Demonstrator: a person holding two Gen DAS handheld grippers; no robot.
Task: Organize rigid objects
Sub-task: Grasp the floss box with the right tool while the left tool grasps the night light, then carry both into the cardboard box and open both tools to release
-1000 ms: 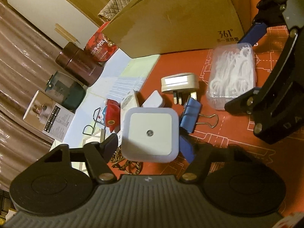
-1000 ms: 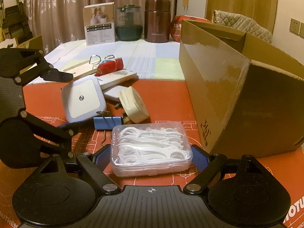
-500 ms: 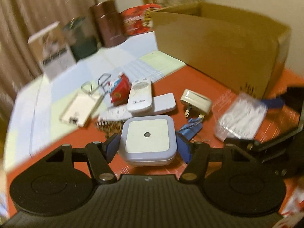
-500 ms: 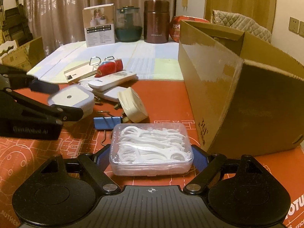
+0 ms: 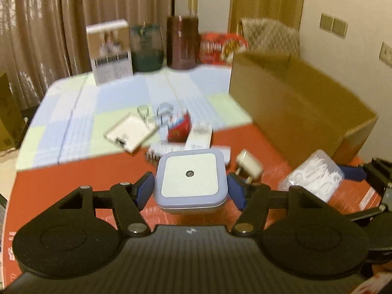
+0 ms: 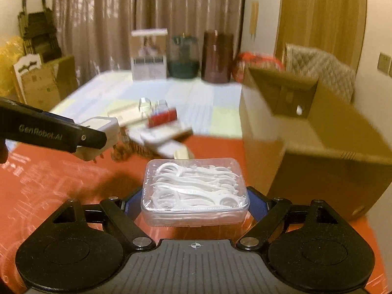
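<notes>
Fingers (image 5: 144, 191) above red mat (image 5: 73, 178), brown curtains (image 5: 61, 19) behind.

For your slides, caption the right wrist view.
Right gripper fingers holding a clear floss-pick box above the red mat, open cardboard box alongside.

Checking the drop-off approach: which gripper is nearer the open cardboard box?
Right. The right gripper, holding the floss pick case, sits beside the cardboard box; the left gripper, holding the night light, is farther away.

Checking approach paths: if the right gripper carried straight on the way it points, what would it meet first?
Probably the white plug on the red mat, just beyond the floss pick box that the right gripper holds; depth is unclear in this blurred view.
</notes>
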